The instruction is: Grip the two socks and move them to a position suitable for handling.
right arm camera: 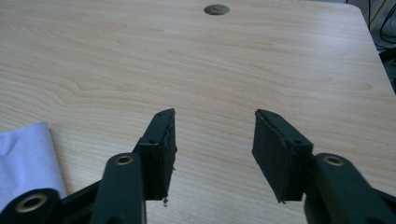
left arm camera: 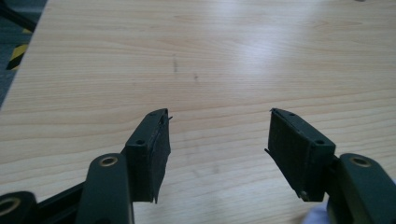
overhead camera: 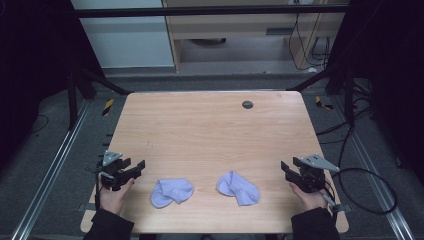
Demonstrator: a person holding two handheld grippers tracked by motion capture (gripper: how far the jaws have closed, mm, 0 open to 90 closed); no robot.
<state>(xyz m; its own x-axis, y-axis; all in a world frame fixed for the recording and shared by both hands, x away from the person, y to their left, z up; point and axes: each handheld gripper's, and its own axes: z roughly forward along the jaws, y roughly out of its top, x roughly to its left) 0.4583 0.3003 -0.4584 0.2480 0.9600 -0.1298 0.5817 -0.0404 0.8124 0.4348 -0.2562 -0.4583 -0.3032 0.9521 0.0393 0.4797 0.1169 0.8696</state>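
While both hands rest at the near corners of the table [overhead camera: 210, 125], the 2 pale lilac socks lie between them on the near part of the wood, well apart from each other and not yet touched. The left sock [overhead camera: 172, 192] lies near the left gripper [overhead camera: 139, 167]; the right sock [overhead camera: 238, 188] lies further from the right gripper [overhead camera: 285, 169], with bare wood between. Both grippers stand with jaws spread and nothing between the pads; in the left gripper view [left arm camera: 217, 128] and in the right gripper view [right arm camera: 215, 123] I see bare table through the gap.

I judge the step in hand is the first reach toward the socks, probably to bring them together as 1 pair. To do it well, each gripper should come to its own sock from the outer side, low and almost flat to the table, so that 1 pad slides under the edge of the cloth. It is better to take the sock at the cuff or the toe end, where the fabric is doubled, and to close only when cloth is truly between the pads. A grip on a single thin layer may slip, and pushing without lifting may only crumple the sock.
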